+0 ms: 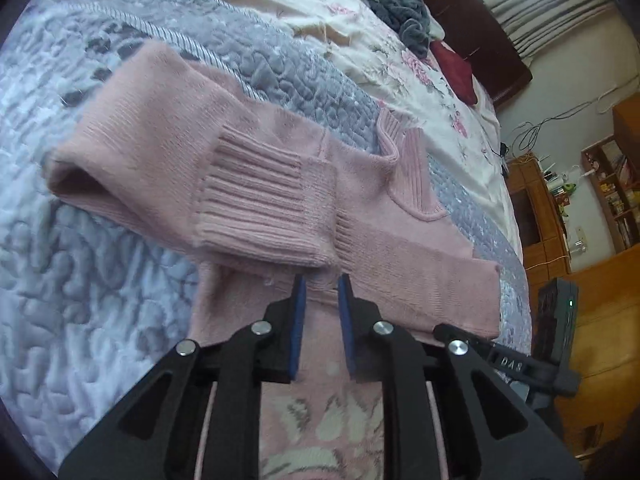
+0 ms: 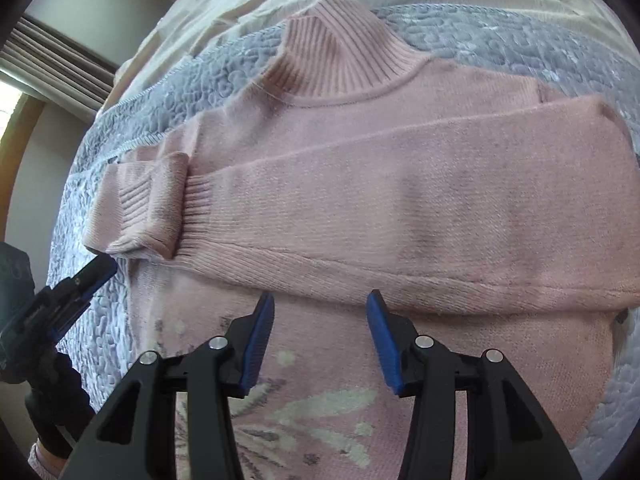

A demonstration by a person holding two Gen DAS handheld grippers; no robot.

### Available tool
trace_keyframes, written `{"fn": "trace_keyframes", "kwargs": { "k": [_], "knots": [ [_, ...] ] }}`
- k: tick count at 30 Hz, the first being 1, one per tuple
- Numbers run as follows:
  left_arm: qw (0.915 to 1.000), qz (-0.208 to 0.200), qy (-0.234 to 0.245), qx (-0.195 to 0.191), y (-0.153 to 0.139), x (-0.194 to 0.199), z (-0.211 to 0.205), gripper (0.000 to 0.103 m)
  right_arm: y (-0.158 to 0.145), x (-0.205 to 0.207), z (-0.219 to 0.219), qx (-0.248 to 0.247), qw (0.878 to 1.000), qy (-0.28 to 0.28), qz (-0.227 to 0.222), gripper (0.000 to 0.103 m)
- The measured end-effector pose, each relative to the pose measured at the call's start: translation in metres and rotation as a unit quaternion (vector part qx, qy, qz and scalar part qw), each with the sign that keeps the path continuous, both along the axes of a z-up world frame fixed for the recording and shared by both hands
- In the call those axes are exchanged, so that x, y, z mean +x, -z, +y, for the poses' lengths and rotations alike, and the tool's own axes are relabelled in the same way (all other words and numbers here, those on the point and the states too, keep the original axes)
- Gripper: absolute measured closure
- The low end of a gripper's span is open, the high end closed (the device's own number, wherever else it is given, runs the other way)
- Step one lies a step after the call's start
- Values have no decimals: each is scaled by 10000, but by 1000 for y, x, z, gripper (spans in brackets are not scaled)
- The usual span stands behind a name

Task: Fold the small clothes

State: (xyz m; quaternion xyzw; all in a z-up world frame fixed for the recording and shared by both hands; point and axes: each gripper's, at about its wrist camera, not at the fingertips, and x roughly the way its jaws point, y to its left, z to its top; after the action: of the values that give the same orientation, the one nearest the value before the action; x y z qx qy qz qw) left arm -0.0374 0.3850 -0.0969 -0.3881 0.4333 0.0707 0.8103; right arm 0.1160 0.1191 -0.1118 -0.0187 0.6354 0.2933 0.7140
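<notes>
A pink sweater [image 2: 400,184] lay on the bed's grey quilt [image 1: 80,320], sleeves folded across. Both the left gripper [image 1: 322,284] and the right gripper [image 2: 320,300] hovered with fingers parted, holding nothing. Wooden shelves [image 1: 608,184] stood at the far right.

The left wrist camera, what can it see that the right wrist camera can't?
Only the left wrist view shows the grey clothes pile, a dark red cloth and wooden shelves beside the bed. Only the right wrist view shows the sweater's whole ribbed collar, the window blinds and the white flower pattern clearly. Both show the pink sweater with sleeves folded across, the grey quilt, and open tongs above it.
</notes>
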Motion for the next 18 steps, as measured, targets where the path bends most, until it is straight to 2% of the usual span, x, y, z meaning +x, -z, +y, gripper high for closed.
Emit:
{"fn": "trace_keyframes", "kwargs": {
  "k": [3, 5, 9, 13, 16, 18],
  "knots": [
    [9973, 66, -289, 666, -19, -18, 28, 79, -8, 0, 31, 206, 9995, -230, 13, 54],
    [9924, 281, -503, 1084, -23, -18, 50, 79, -9, -1, 53, 314, 9989, -347, 69, 54],
    [9838, 780, -709, 1452, -9, -9, 85, 79, -11, -3, 96, 488, 9973, -536, 116, 54],
    [9825, 1260, -417, 1304, 26, 3, 96, 80, -1, -3, 131, 593, 9956, -631, 359, 54],
    [9832, 1250, -334, 1287, 36, 3, 98, 80, 12, -4, 149, 594, 9945, -682, 536, 54],
    [9867, 1157, -402, 1071, 34, -1, 104, 80, 22, -4, 156, 531, 9940, -682, 664, 54]
  ]
}}
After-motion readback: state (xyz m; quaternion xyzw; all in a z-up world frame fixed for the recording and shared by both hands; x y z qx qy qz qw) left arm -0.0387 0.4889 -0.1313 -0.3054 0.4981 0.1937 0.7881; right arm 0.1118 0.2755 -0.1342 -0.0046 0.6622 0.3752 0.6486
